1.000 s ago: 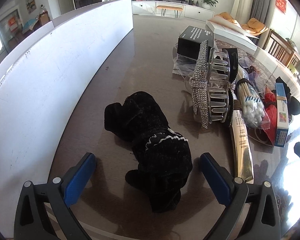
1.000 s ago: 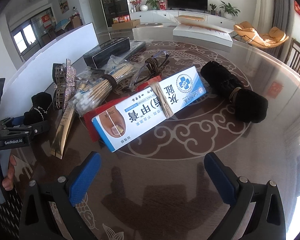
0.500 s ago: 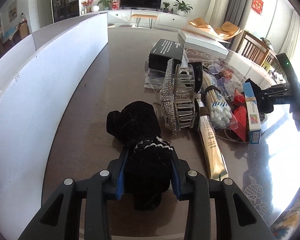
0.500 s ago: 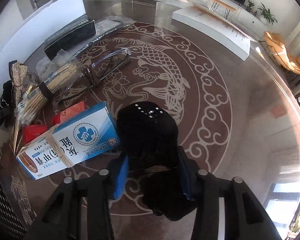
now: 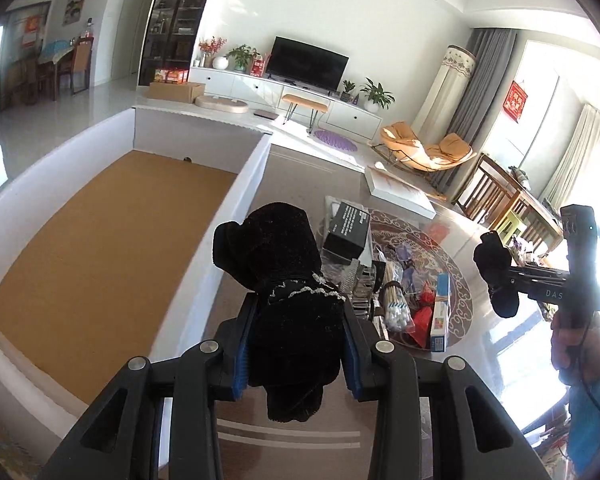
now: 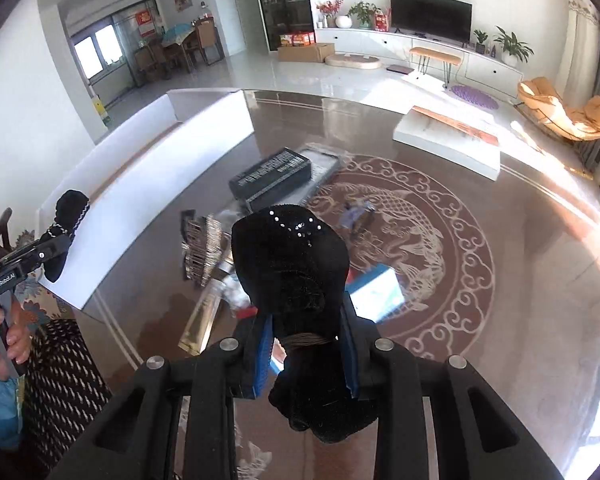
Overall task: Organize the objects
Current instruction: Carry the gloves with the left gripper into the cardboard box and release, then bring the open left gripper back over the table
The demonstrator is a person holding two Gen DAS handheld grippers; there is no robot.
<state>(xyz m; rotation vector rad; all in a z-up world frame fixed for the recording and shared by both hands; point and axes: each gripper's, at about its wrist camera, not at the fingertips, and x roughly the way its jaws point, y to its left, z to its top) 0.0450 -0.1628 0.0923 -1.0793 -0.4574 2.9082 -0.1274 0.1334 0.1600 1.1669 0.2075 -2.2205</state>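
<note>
Two hand-held grippers each carry a black velvet bundle above a glossy brown table (image 6: 520,248) patterned with a white fish medallion. The left gripper (image 5: 296,344) has its blue pads pinching a black velvet roll trimmed with white lace (image 5: 284,280), lifted clear of the tabletop just right of a large white box (image 5: 236,208) with a tan cork-like floor. The right gripper (image 6: 306,344) has its pads pinching a black velvet roll tied with a brown band (image 6: 296,276), also held off the table. Below, still on the table, lie a black carton (image 6: 272,178), a rhinestone hair clip (image 6: 202,248), a bundle of cotton swabs (image 5: 396,304) and a blue-and-white box (image 5: 440,312). A flat white box (image 6: 448,142) sits at the far side.
</note>
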